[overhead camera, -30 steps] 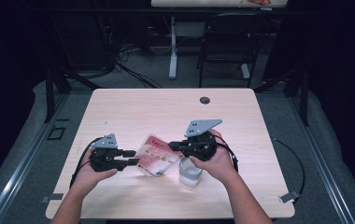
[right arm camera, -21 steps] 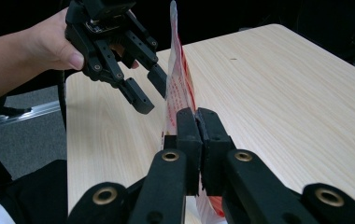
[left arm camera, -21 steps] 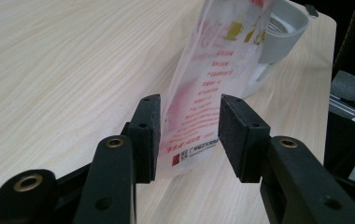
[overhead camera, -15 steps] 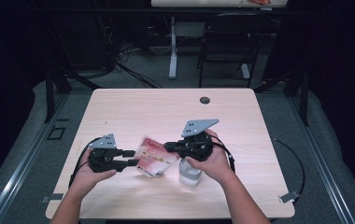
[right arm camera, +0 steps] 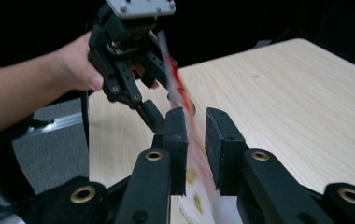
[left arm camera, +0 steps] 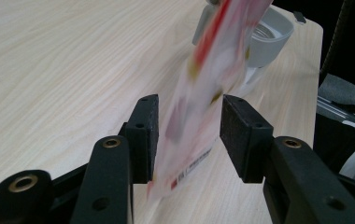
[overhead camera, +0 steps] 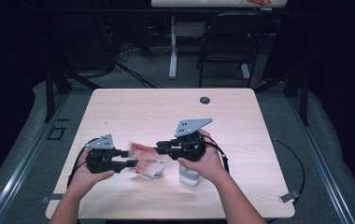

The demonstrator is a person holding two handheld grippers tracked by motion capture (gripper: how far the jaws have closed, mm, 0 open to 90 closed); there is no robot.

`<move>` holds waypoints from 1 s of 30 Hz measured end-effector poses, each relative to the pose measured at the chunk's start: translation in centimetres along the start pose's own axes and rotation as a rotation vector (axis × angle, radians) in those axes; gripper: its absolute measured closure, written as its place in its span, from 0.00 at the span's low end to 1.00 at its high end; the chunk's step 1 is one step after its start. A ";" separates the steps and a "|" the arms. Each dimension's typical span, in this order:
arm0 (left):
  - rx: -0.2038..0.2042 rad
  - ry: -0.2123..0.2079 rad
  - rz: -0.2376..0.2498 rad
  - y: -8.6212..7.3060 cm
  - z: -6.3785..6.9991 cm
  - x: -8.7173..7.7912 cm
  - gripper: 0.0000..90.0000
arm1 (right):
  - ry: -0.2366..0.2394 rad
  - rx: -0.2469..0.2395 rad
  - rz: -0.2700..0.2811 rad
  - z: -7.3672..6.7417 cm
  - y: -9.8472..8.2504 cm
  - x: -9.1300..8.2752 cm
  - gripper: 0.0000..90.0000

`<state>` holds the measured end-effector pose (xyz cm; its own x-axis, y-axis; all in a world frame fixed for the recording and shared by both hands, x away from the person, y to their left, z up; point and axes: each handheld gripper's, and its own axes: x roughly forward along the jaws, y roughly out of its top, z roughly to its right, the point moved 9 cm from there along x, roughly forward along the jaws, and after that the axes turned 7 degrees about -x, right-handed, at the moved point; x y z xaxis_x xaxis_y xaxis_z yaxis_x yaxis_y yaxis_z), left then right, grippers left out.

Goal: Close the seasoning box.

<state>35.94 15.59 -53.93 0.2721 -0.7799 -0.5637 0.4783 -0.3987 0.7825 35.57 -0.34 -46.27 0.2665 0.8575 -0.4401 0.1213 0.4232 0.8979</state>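
Observation:
A red and white snack packet (overhead camera: pixel 146 162) hangs low over the table's near middle, between my two grippers, and is blurred. My left gripper (overhead camera: pixel 131 158) points right at it. In the left gripper view the packet (left arm camera: pixel 203 93) stands between the pads with a gap on the right side. The left gripper (left arm camera: pixel 188 135) is open, its jaws having just been opening. My right gripper (overhead camera: pixel 159 148) points left at the packet's far edge. Its jaws have just been opening too, and the packet (right arm camera: pixel 178 88) runs loose between its pads, so the right gripper (right arm camera: pixel 196 144) is open.
A clear jar (overhead camera: pixel 188 175) stands on the light wooden table (overhead camera: pixel 241 121) under the right hand, and its white rim (left arm camera: pixel 269 37) shows behind the packet. A small dark cable port (overhead camera: pixel 205 100) sits near the far edge. A chair (overhead camera: pixel 227 42) stands beyond the table.
The right gripper's jaws have spread apart off the packet. The packet has gone blurred and sits slightly lower and nearer the left gripper. Both hands have hardly moved.

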 end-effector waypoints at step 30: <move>-0.095 0.096 0.099 -1.3 -2.9 -5.1 0.59 | -0.204 0.060 0.079 3.0 0.4 -5.9 0.82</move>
<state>36.42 21.48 -52.81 0.3979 -0.7618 -0.5112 0.5203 -0.2715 0.8097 36.93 -6.09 -43.26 0.4646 0.8078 -0.3629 0.1470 0.3338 0.9311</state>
